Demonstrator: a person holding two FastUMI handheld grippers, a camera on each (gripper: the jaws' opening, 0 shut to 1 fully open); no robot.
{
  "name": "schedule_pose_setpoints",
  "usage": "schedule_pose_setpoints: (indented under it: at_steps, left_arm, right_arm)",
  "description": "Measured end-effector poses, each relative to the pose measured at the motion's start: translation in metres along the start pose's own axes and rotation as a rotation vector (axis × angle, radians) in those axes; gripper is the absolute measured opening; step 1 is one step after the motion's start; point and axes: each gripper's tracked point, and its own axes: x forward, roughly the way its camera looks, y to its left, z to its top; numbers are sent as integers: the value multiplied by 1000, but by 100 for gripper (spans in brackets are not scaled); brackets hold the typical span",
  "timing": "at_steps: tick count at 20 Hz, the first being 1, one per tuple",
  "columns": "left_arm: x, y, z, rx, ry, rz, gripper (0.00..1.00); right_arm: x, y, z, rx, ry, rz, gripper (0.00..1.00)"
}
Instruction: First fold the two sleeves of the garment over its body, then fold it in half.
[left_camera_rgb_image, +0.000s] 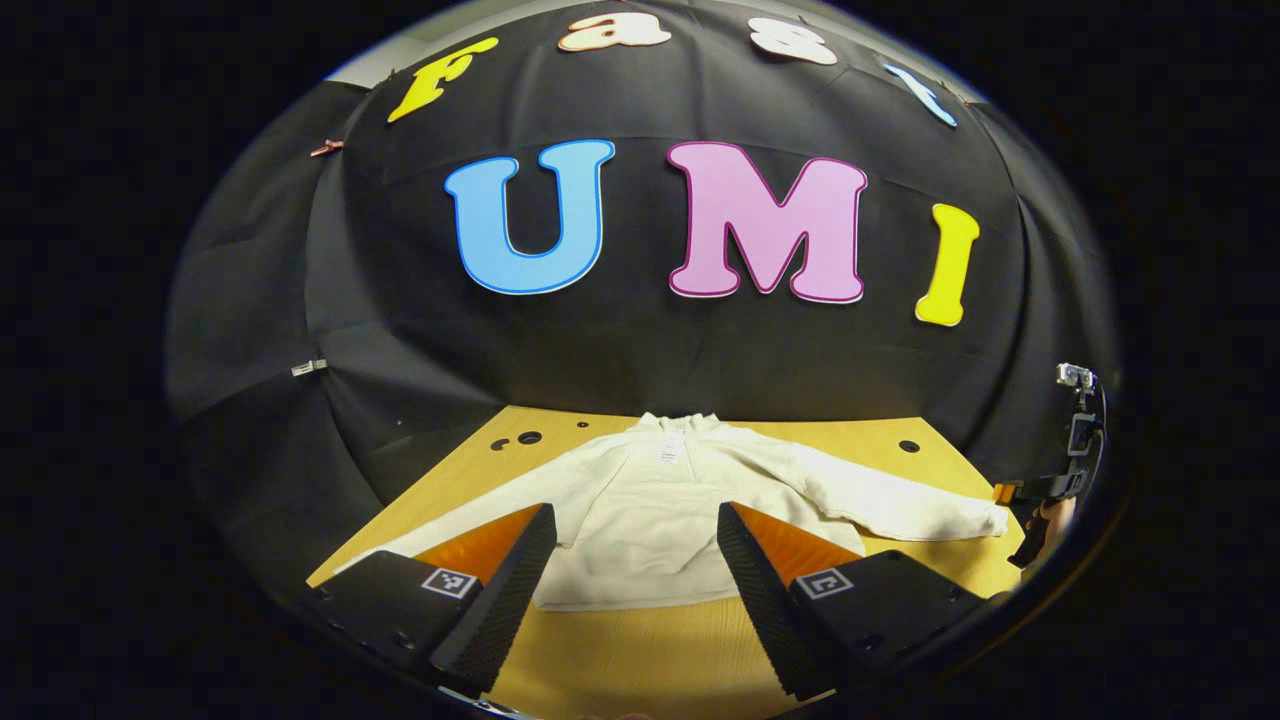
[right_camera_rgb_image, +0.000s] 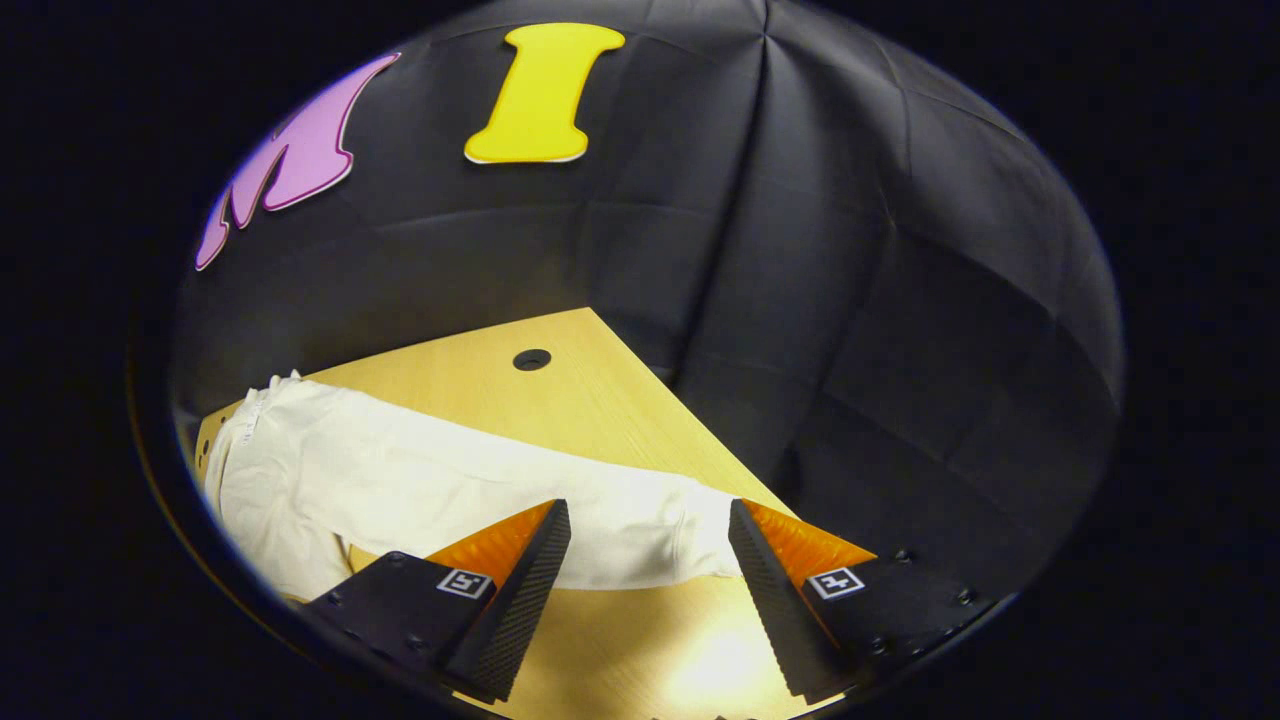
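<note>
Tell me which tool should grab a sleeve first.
Right. The right tool hangs open directly over a sleeve's cuff end, which lies between its fingers. The left tool is open over the hoodie's body, away from either cuff.

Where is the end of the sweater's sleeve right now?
In the right gripper view, the cuff lies flat on the table, between the open right gripper fingers, near the table's edge.
</note>
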Motion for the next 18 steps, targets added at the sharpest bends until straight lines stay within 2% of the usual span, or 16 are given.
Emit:
schedule_pose_setpoints:
  at_steps: [2,6,11,12,15,18]
  left_arm:
    - [3,0,-5,3,18,9,100]
    - [8,-4,-11,-14,37,9,99]
    - [11,-6,-15,7,54,15,96]
    - [12,-7,-18,1,63,19,100]
    - [13,-10,-16,-32,78,16,99]
    - [13,-13,-15,-42,78,16,100]
  right_arm:
    - [14,-7,-16,-1,59,-41,98]
    - [31,-11,-27,33,135,-69,98]
    - [39,-24,-47,106,205,-42,98]
    - [41,-27,-52,125,228,-47,98]
    - [43,-25,-65,162,295,-33,98]
    - [43,-24,-64,139,279,-23,100]
